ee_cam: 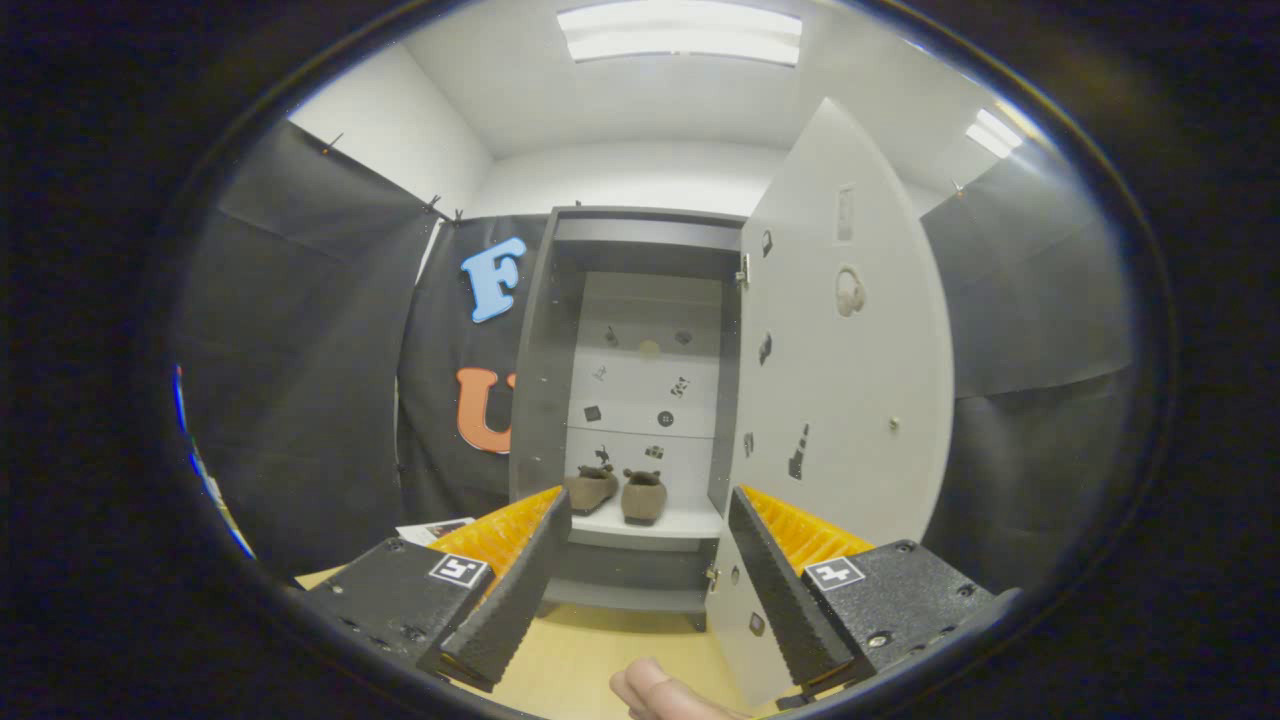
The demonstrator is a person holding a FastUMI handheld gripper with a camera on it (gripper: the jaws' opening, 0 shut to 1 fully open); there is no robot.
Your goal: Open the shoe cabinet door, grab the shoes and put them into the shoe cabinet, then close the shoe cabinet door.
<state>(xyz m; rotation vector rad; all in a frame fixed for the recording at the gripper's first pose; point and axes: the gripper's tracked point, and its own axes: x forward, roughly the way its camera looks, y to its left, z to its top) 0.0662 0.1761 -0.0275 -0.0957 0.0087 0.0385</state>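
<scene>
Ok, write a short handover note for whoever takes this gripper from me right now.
Gripper: open, holding nothing, fingers spread apart and aimed at the shoe cabinet.
Cabinet door: swung open to the right of the fingers.
Shoes: both brown shoes sit side by side on the cabinet's lower shelf, beyond the fingers.
Done: door opened, shoes inside.
Left: close the cabinet door.

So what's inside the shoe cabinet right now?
Two shoes sit side by side on a shelf of the shoe cabinet, beyond the open gripper. The lower compartment is too dark to tell.
</scene>
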